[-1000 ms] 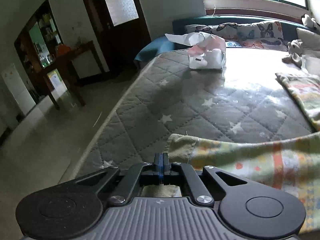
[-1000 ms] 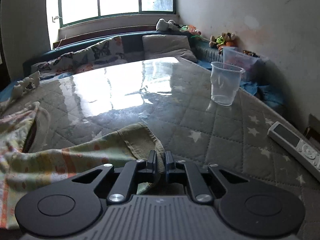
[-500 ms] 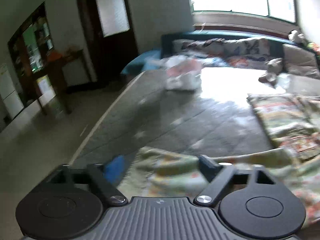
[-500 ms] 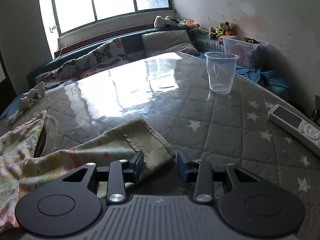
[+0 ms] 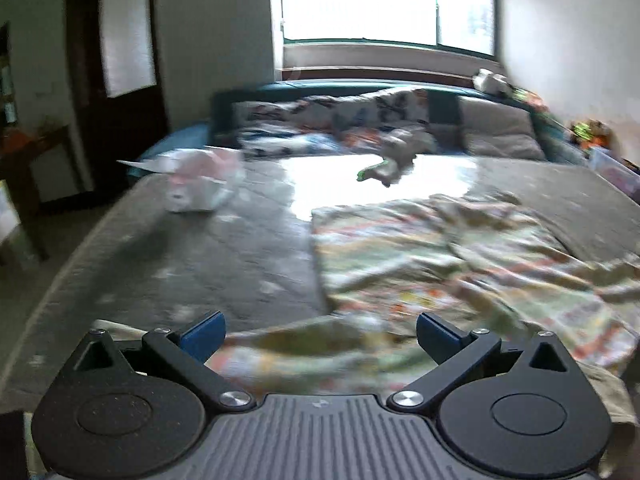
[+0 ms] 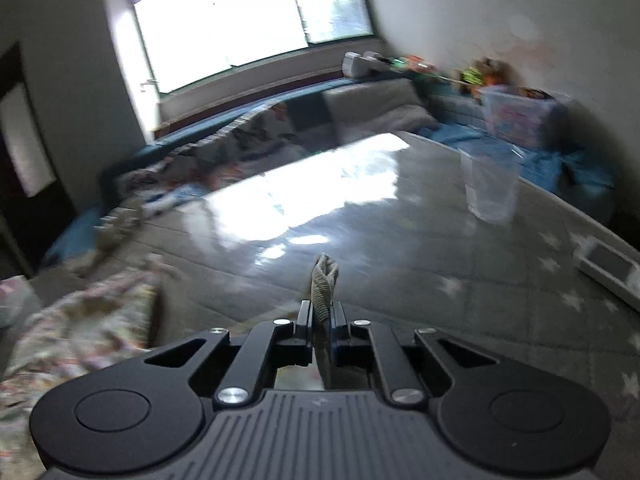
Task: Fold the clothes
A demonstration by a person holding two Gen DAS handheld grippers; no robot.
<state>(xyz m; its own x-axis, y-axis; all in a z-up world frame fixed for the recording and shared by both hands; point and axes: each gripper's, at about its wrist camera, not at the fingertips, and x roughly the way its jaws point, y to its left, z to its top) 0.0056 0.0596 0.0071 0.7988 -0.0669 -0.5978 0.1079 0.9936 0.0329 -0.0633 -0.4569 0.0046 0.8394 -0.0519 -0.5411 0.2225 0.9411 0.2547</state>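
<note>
A patterned child's garment (image 5: 460, 264) in green, orange and cream lies rumpled on the grey star-quilted bed (image 5: 192, 256). My left gripper (image 5: 320, 334) is open, its blue-padded fingers spread wide over the garment's near edge. My right gripper (image 6: 321, 312) is shut on the garment's ribbed cuff (image 6: 323, 280), which sticks up between the fingers. The rest of the garment (image 6: 80, 320) lies at the left of the right wrist view. Both views are motion-blurred.
A tissue pack (image 5: 196, 184) and a soft toy (image 5: 388, 160) lie farther up the bed. A clear plastic cup (image 6: 492, 184) and a remote control (image 6: 608, 272) sit on the bed's right side. Pillows (image 5: 360, 120) line the headboard. The floor (image 5: 48, 240) drops off left.
The left gripper let go of the garment, opened wide and swung right. The right gripper opened, then shut again on the ribbed cuff and lifted it.
</note>
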